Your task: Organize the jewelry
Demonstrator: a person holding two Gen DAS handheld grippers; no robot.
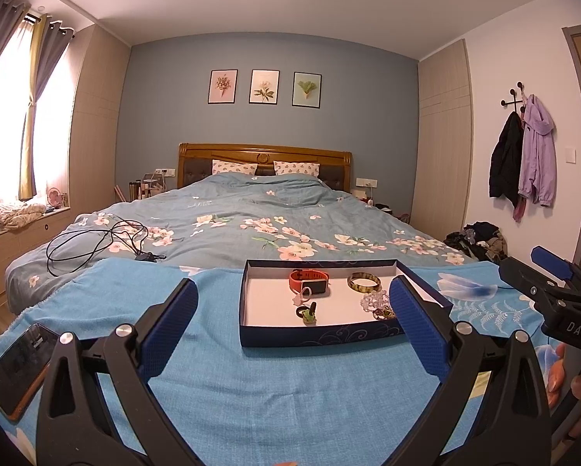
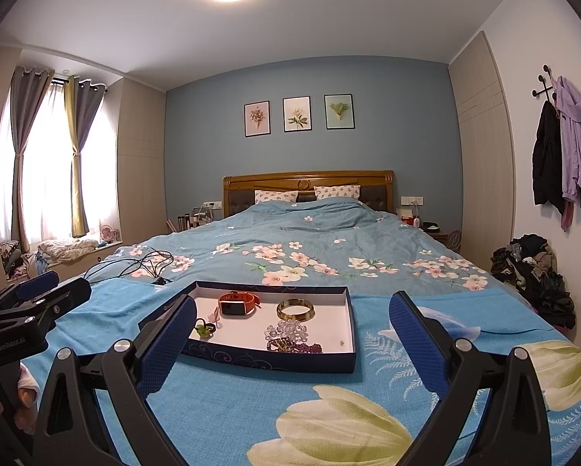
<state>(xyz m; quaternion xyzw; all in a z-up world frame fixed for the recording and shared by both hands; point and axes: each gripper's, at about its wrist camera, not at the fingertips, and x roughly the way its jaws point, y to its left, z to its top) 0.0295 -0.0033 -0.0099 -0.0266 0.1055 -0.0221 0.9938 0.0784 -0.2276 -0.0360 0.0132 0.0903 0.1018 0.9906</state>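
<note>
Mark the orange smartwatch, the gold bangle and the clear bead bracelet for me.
orange smartwatch [image 2: 234, 306], right wrist view, on its screen face.
gold bangle [image 2: 295, 303], right wrist view, on the far rim of the band.
clear bead bracelet [image 2: 288, 330], right wrist view, on the bead cluster.

A matt woven cloth [image 2: 220, 400] covers the bed; the tray [image 2: 271, 361] looks cardboard, the bangle [image 2: 295, 309] glossy metal.

Left tool [image 1: 292, 303] wide apart (empty), jewelry tray [image 1: 317, 336] ahead, phone [image 1: 18, 369] left
</note>
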